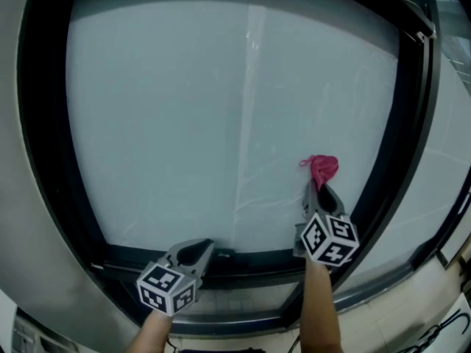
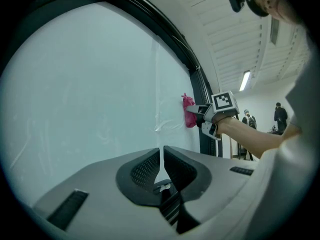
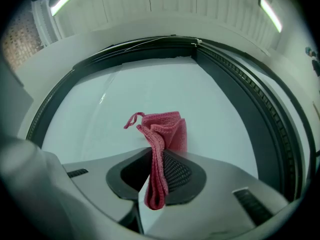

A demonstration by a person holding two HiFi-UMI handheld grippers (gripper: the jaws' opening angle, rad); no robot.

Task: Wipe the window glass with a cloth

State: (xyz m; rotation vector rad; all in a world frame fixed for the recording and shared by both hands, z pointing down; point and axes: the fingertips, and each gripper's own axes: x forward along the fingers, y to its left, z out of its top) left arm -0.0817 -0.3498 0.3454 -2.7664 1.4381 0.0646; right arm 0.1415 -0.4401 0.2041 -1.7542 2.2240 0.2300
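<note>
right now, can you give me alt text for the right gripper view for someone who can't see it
The right gripper is shut on a folded pink cloth, holding its upper end up to the pale window glass. A dark frame curves around the pane, with ceiling lights above.

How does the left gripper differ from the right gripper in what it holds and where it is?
The left gripper is shut and empty; the right gripper is shut on the pink cloth. The left gripper sits low by the window's bottom frame; the right gripper is higher, with the cloth at the window glass. Both point at the window.
</note>
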